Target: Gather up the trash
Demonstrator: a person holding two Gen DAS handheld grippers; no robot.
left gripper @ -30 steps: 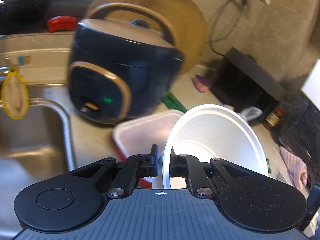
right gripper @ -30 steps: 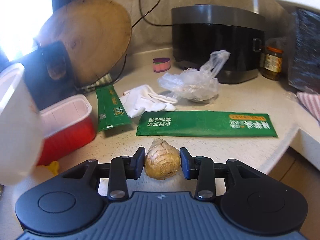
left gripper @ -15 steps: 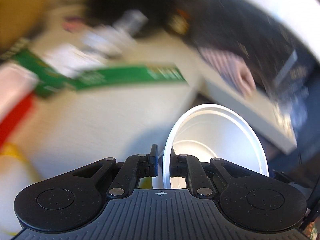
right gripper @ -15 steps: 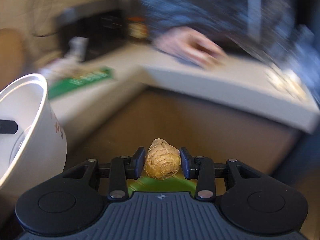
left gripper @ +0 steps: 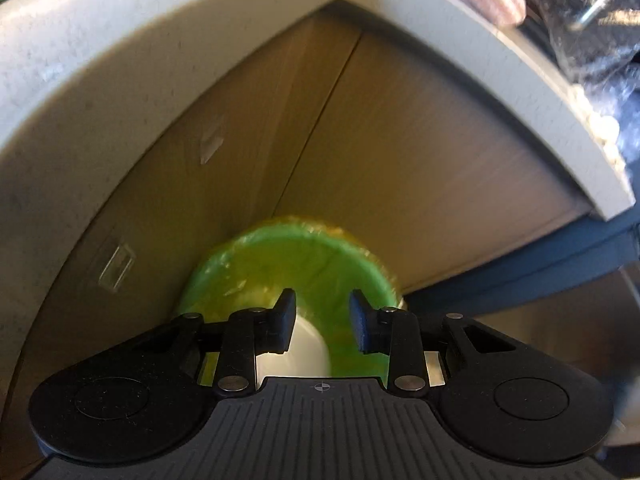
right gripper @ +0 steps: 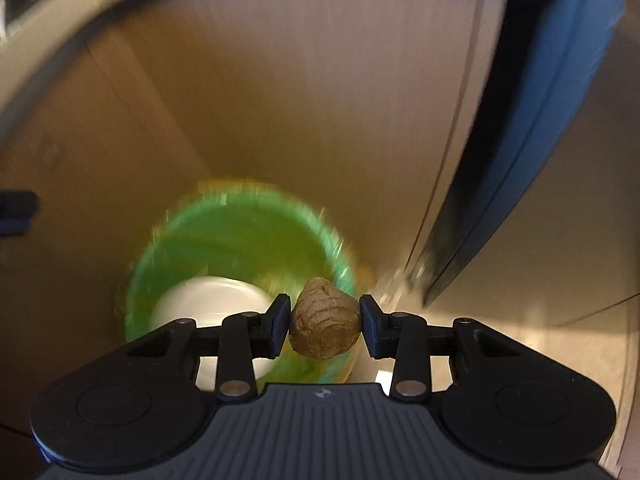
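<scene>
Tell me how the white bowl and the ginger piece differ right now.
The white bowl lies inside the green-lined bin, free of the open left gripper; the ginger piece is clamped in the right gripper above that bin. The bowl is smooth, white and larger; the ginger is brown, knobbly and smaller. Both are at the same bin.

Matte black all over on the left gripper (left gripper: 322,322): two rounded side lobes, each pressed with a shallow disc, and a ribbed charcoal centre plate carrying a small crosshair mark. Silver rivets dot its angular linkage arms, which end in squared black fingers (left gripper: 285,320). The right gripper (right gripper: 324,326) looks the same, with a small bolt-like emblem instead.
</scene>
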